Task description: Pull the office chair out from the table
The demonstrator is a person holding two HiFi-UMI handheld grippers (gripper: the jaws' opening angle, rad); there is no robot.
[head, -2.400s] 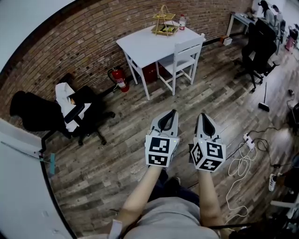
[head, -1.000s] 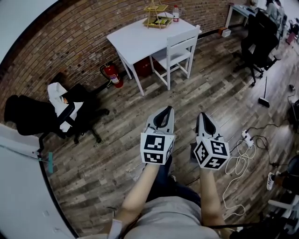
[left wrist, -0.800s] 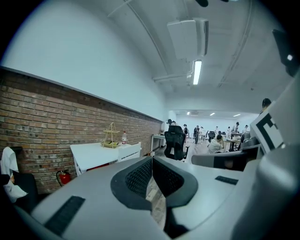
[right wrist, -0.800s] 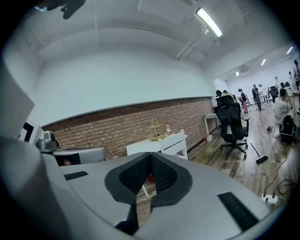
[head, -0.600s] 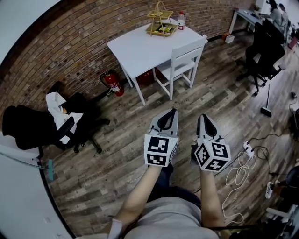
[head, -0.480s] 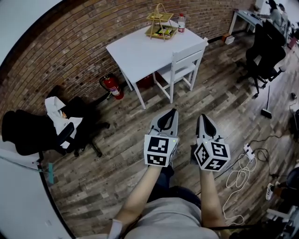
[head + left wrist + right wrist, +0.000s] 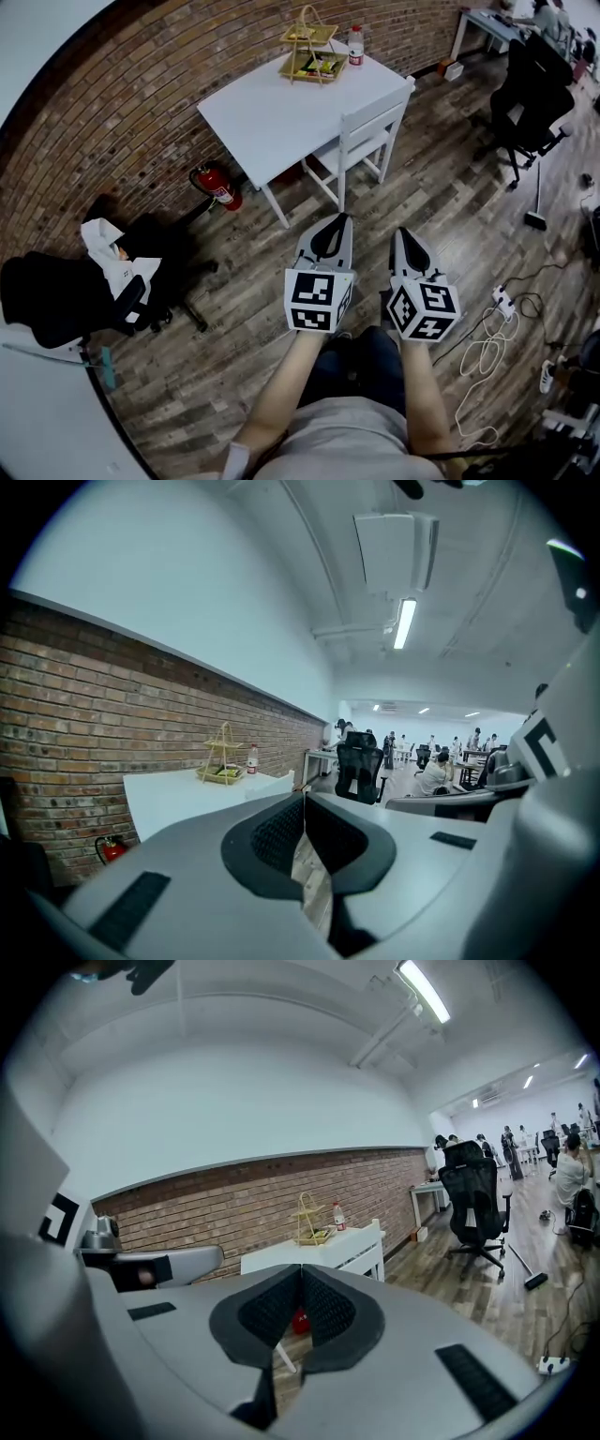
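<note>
The left gripper (image 7: 334,221) and right gripper (image 7: 400,234) are held side by side, each with its jaws pressed together and nothing between them. The chair (image 7: 361,127) is seen ahead of both, well apart, pushed up to the table (image 7: 253,112) just beyond it. A bottle (image 7: 355,44) stands at the table's far edge.

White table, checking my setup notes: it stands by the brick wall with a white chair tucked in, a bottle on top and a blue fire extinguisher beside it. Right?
One slip: the fire extinguisher is red, not blue; the head view shows it. The white table, brick wall, tucked-in white chair and bottle are as stated.
</note>
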